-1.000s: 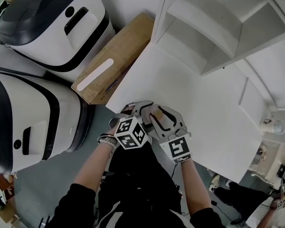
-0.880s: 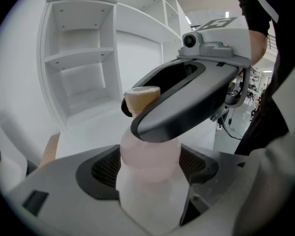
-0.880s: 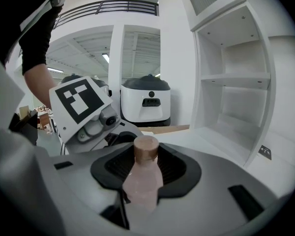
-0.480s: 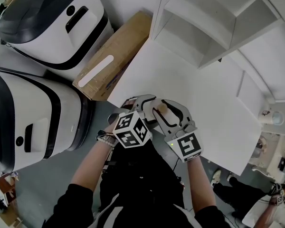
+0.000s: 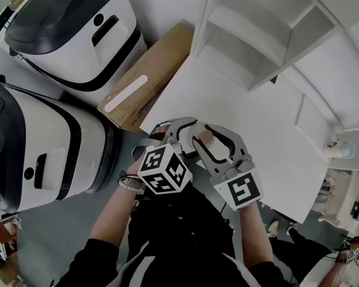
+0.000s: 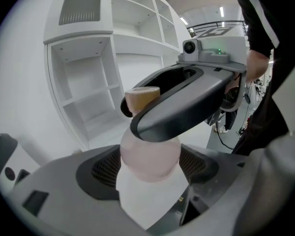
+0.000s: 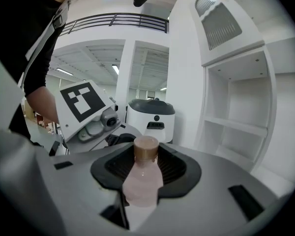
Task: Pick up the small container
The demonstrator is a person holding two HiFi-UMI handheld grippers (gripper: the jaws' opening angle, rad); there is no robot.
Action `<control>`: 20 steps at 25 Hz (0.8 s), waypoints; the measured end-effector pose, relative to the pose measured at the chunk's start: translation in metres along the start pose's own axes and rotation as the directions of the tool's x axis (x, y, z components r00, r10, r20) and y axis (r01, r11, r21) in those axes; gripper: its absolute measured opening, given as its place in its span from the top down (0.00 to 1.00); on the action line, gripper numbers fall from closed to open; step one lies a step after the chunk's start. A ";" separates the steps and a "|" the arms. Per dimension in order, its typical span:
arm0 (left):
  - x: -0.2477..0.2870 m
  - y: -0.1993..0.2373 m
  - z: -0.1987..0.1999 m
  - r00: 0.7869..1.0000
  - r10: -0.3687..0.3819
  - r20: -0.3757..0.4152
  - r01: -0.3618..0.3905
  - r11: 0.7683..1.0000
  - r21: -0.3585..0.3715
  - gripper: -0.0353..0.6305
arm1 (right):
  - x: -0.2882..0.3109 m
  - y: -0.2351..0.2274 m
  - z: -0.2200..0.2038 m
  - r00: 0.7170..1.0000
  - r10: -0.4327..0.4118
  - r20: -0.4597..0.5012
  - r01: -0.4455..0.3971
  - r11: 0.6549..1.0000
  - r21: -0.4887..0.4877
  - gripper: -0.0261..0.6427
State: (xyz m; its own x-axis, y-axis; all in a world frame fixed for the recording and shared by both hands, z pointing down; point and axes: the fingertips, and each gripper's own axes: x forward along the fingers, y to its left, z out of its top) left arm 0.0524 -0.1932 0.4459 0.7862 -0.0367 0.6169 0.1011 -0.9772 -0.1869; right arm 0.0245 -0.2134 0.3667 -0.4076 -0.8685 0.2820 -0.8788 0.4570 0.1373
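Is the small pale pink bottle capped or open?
Capped: a tan round cap sits on the neck of the small pale pink bottle.

White table (image 5: 269,130) beneath open white shelving (image 5: 257,37); cardboard box (image 5: 158,64) on grey floor (image 5: 54,232).

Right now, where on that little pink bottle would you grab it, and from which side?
Probably the rounded body of the bottle, below the tan cap, coming from the side: it stands upright, and the neck narrows. The right claw grips it so.
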 end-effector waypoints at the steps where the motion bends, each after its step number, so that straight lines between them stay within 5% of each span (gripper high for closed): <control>1: -0.004 0.001 0.004 1.000 0.006 -0.001 -0.006 1.000 0.006 0.40 | -0.002 0.000 0.005 1.000 -0.001 0.007 0.001 1.000 -0.002 0.74; 20: -0.058 0.008 0.059 0.995 0.093 0.021 -0.094 0.995 0.041 0.40 | -0.030 0.007 0.078 0.998 0.004 0.070 0.001 0.997 -0.073 0.74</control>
State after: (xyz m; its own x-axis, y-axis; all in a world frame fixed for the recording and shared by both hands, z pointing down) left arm 0.0433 -0.1868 0.3633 0.8051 -0.1232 0.5802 0.0513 -0.9601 -0.2750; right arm 0.0115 -0.1989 0.2850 -0.4277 -0.8778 0.2156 -0.8588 0.4691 0.2060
